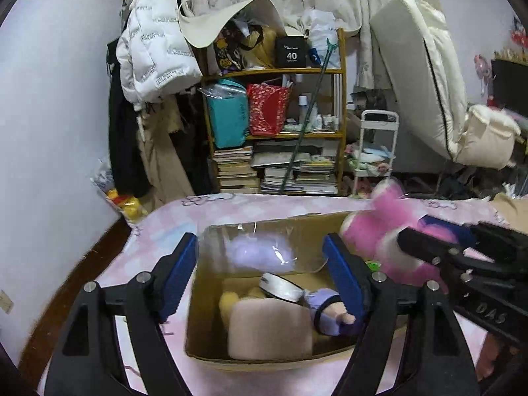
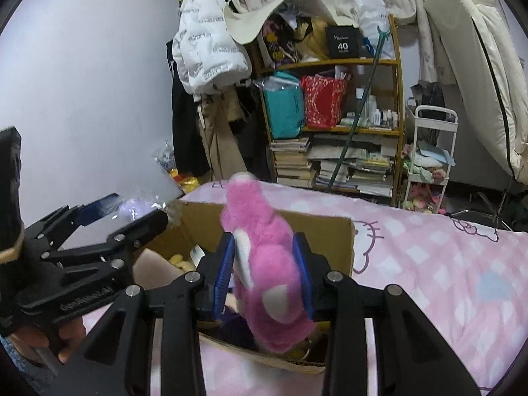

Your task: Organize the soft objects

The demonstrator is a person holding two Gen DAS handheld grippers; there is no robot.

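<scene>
A cardboard box point(image 1: 201, 300) sits on the pink bed cover, holding a beige plush point(image 1: 269, 328), a yellow plush point(image 1: 228, 302), a purple doll point(image 1: 325, 310) and a lilac fluffy toy in clear wrap point(image 1: 257, 252). My left gripper point(image 1: 264, 275) is open and empty above the box. My right gripper point(image 2: 264, 267) is shut on a pink plush toy point(image 2: 267, 264) with white patches and holds it over the box's point(image 2: 330, 234) near corner. The pink plush also shows in the left wrist view point(image 1: 379, 231), at the box's right rim.
A pink checked bed cover point(image 2: 429, 257) surrounds the box. Behind stand a wooden shelf point(image 1: 290, 135) with books and bags, hanging coats point(image 1: 148, 66), a small white cart point(image 1: 376, 151) and a leaning mattress point(image 1: 425, 76).
</scene>
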